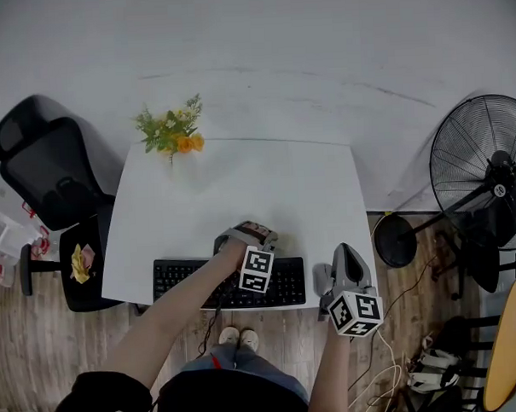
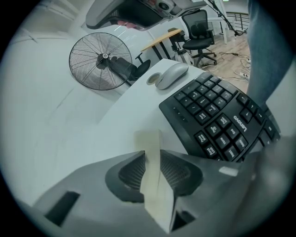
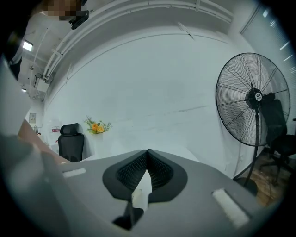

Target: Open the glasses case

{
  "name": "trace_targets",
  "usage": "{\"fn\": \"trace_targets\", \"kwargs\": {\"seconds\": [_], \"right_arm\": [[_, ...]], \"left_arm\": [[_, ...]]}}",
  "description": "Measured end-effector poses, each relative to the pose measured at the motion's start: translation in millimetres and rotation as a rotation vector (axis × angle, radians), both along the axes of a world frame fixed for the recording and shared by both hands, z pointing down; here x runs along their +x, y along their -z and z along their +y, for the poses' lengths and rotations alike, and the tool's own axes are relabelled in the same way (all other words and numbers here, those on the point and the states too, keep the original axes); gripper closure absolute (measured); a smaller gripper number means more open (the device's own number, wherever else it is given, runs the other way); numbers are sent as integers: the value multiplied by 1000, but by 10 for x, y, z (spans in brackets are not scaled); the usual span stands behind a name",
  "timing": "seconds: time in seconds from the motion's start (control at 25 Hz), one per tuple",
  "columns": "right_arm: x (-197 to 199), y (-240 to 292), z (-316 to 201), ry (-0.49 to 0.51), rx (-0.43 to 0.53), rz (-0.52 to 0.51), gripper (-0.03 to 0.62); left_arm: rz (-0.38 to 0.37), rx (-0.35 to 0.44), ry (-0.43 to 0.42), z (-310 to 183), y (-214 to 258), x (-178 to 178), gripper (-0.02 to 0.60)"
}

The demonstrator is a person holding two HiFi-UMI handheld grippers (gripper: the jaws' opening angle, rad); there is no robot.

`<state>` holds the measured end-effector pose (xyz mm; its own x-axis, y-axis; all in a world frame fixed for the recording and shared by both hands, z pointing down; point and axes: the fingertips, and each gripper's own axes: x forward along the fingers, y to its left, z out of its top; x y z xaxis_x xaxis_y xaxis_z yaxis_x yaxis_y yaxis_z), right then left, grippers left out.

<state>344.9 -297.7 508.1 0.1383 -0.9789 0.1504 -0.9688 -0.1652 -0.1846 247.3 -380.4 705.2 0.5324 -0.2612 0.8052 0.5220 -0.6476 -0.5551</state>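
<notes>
Your white rectangular surface (image 1: 240, 184) fills the middle of the head view against a white wall. An orange-and-yellow flower bunch (image 1: 174, 132) sits at its upper left corner and a black keyboard (image 1: 184, 277) lies along its lower edge. Your left hand-held gripper (image 1: 242, 236) points down just above the keyboard's middle, and the reddish-brown glasses case (image 1: 256, 229) sits right at its tips. In the left gripper view, that hand-held gripper (image 2: 152, 152) is narrowed onto a pale cream flat panel (image 2: 149, 141). The panel stands edge-on between the ribbed pads, and both pads touch it. I cannot tell for certain that this panel is the case's flap. Your right hand-held gripper (image 1: 349, 252) hovers at the keyboard's right end over a grey computer mouse (image 1: 323, 279). In its own view the right hand-held gripper (image 3: 147, 152) has its jaw tips meeting on nothing.
</notes>
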Motion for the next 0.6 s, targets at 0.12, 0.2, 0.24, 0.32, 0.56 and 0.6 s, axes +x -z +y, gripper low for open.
{"fn": "trace_targets", "kwargs": {"seconds": [0.12, 0.2, 0.24, 0.32, 0.56, 0.6], "right_arm": [[-4, -10, -18, 4, 0, -2, 580], [-11, -14, -25, 6, -1, -3, 580], [-14, -14, -28, 7, -2, -4, 580], [-17, -16, -34, 9, -3, -4, 580], [-7, -31, -15, 11, -10, -4, 580], [6, -32, -2, 9, -11, -3, 580]], "left_arm": [[16, 8, 0, -6, 49, 7, 491], [41, 13, 6, -29, 117, 26, 511], [53, 15, 10, -50, 157, 40, 520], [75, 23, 21, -107, 234, 80, 534], [102, 42, 49, -329, 366, 222, 559], [104, 43, 55, -370, 380, 251, 561]]}}
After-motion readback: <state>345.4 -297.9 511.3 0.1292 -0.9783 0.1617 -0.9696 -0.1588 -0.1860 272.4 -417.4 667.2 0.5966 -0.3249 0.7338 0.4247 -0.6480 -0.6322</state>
